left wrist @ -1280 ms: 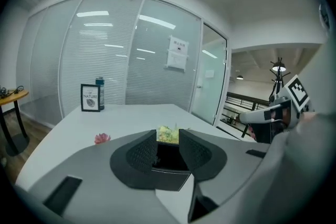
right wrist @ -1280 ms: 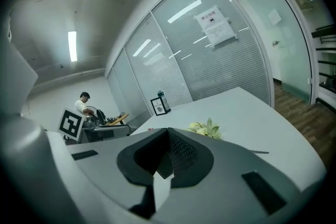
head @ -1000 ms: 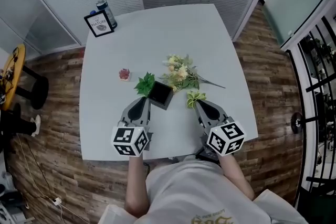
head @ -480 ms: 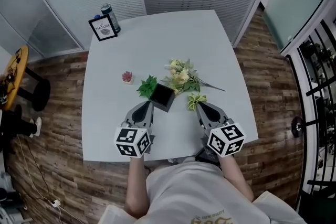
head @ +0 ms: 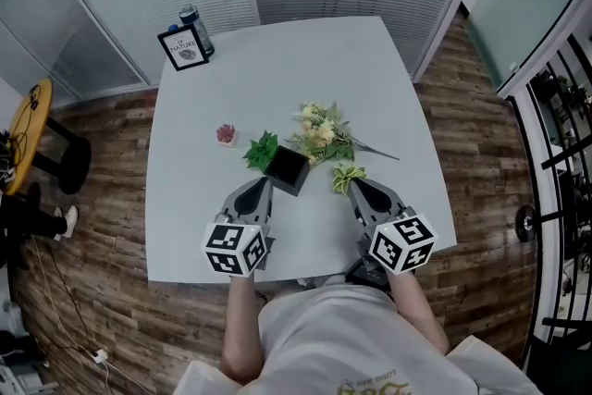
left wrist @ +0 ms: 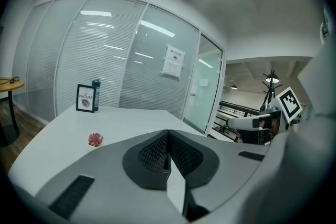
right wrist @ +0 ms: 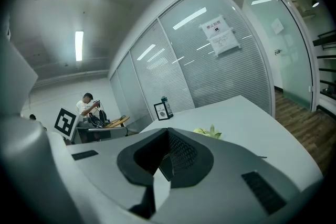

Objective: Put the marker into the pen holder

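left gripper (head: 256, 187) has its jaws pressed together with nothing between them, as its own view (left wrist: 168, 135) shows. right gripper (head: 353, 185) is closed the same way and holds nothing (right wrist: 168, 134). both hang over the near edge of the table (head: 277, 69), well apart, tips pointing toward the far edge.

the pen holder (head: 288, 169), a black square box with an open top, stands on the table between the two grippers and just beyond their tips, nearer the left one. i cannot make out the marker in any view.

a leaf sprig (head: 261, 149) lies touching the holder's far left side. a bunch of flowers (head: 319, 132) lies just beyond the holder, stems toward the right edge. a small green flower (head: 345, 176) lies just beside the right gripper's tip. a pink plant (head: 226, 134) sits toward the left edge. a frame (head: 182, 48) and a bottle (head: 195, 19) stand at the far left corner, touching or nearly so.
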Demonstrator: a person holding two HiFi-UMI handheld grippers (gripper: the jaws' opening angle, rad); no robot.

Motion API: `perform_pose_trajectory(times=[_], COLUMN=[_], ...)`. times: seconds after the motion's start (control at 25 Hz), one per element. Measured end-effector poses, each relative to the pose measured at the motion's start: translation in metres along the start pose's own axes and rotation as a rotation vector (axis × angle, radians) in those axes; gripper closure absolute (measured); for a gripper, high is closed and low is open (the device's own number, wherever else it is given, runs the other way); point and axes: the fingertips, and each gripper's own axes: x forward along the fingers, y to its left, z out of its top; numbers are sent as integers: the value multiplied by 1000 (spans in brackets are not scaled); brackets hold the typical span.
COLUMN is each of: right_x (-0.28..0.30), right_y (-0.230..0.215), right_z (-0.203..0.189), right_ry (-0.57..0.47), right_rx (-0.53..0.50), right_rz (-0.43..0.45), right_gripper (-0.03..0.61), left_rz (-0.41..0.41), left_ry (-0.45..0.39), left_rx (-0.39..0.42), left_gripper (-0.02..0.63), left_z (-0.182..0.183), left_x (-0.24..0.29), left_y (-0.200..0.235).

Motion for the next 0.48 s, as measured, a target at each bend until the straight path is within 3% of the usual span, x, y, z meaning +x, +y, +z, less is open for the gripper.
perform_pose_trajectory(times=[0.48], right_x=[4], right_y=[-3], right_z=[6], right_ry=[0], right_rx=[-8], right_rz=[18], right_gripper=[563], left_rz=[-17], left_ry=[-15], left_rx=[-6], left_gripper=[601], left_z=[4], left_x=[2], left_y=[-2])
